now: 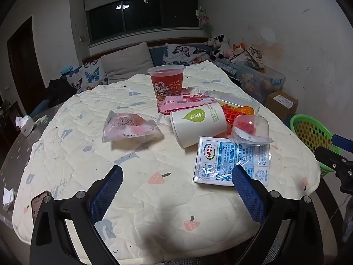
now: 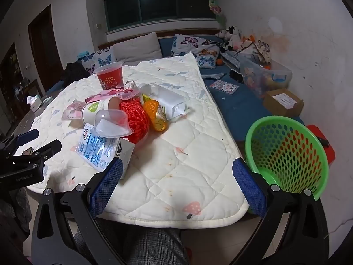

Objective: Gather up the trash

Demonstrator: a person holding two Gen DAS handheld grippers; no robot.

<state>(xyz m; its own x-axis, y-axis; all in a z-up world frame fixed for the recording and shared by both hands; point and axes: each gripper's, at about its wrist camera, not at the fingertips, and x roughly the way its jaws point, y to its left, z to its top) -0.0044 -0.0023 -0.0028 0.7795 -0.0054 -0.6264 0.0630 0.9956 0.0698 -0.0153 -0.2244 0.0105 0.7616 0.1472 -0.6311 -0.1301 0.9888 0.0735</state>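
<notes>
- Quilted cream mat (image 2: 181,154) covers the table in front of you and carries all the litter; its near half is bare, and the rubbish sits towards the middle and the far side.
- Green perforated basket (image 2: 286,154) stands off the mat's right edge, empty as far as you can see, just behind your right gripper (image 2: 177,174). It looks like the place for the trash.
- Red printed cup (image 1: 167,81) stands upright at the far side; the white paper cup (image 1: 198,123) lies on its side near the middle, with red netting (image 2: 134,119) just behind it.
- Blue-and-white milk pouch (image 1: 231,161) lies flat nearest your left gripper (image 1: 177,175), with the clear plastic tub (image 1: 251,128) resting on its far edge.
- Pink wrapper (image 1: 130,128) lies alone to the left, well apart from the pile.
- Both grippers hang above the near part of the mat with jaws spread wide and nothing between them.
- You appear to be at the very start: nothing collected yet, no piece chosen.
- Next move, as I judge it: lower the left gripper onto the milk pouch or the tub, pinch a raised edge since the pouch lies flat, then carry it right to the basket.
</notes>
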